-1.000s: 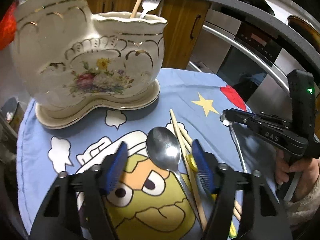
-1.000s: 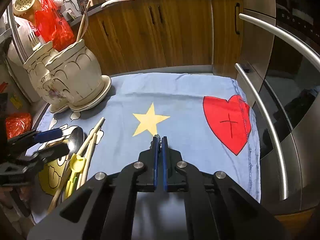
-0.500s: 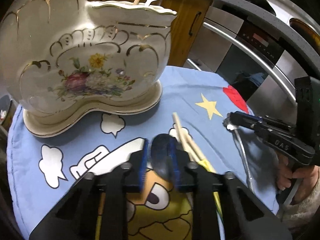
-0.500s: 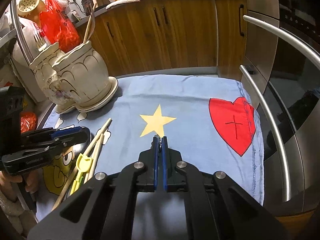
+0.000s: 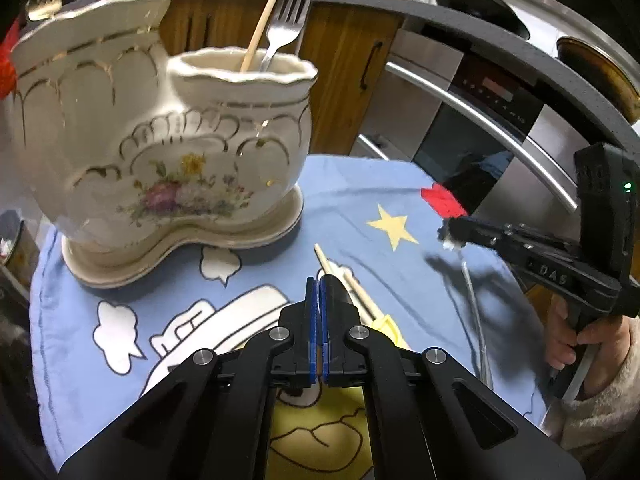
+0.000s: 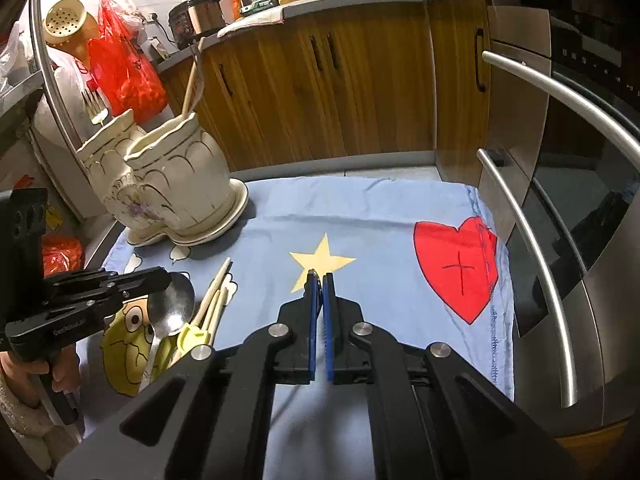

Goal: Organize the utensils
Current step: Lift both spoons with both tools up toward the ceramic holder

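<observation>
Left gripper now lifted, jaws pressed together — spoon on cloth beneath; right gripper clamps thin utensil.

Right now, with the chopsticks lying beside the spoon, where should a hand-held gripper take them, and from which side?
Take the chopsticks mid-length, beyond the yellow clip joining their near ends. Come from above, straddling both sticks: they lie flat and close together. Probably favour the star side, since the spoon crowds the other.
</observation>
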Tool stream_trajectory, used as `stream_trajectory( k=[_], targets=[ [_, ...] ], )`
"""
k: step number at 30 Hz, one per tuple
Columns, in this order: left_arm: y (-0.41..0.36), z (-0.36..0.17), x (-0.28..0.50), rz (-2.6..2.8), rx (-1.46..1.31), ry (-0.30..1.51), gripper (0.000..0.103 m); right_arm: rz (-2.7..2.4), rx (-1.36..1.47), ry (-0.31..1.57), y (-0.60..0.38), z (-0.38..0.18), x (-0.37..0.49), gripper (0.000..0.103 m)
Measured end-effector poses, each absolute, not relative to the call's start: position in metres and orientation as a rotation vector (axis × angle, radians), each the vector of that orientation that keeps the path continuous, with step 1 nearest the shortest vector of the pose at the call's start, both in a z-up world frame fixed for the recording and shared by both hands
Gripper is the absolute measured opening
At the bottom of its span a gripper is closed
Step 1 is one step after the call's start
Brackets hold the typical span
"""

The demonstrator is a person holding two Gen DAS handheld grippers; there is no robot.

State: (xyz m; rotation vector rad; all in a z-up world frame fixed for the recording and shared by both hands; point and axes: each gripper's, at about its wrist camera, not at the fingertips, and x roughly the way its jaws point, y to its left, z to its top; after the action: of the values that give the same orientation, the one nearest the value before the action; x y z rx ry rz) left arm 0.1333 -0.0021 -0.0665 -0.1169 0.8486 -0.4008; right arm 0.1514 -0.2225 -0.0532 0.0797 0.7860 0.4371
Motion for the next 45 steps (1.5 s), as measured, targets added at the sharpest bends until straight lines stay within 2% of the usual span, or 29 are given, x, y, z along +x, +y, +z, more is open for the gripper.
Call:
stream_trajectory(
  k=[5,16,29,45],
  targets=[
    [0.005,-0.066,0.127,-0.380,-0.126,0.860,0.002,0.435,0.078,0.776,-0.222,-0.049,0.148,0.003],
    [0.009,-0.004,0.085,-0.387,-0.002,0.591,0.002,0.429,0.046,0.573,-0.219,-0.003,0.126,0.002],
    [0.022,0.054,0.053,-0.321,0.081,0.355,0.002,0.442,-0.019,0.399,-0.198,0.050,0.104,0.002],
    [0.079,0.159,0.090,-0.193,0.023,0.217,0.002,0.448,-0.007,0.232,-0.150,0.131,0.144,0.002]
  ],
)
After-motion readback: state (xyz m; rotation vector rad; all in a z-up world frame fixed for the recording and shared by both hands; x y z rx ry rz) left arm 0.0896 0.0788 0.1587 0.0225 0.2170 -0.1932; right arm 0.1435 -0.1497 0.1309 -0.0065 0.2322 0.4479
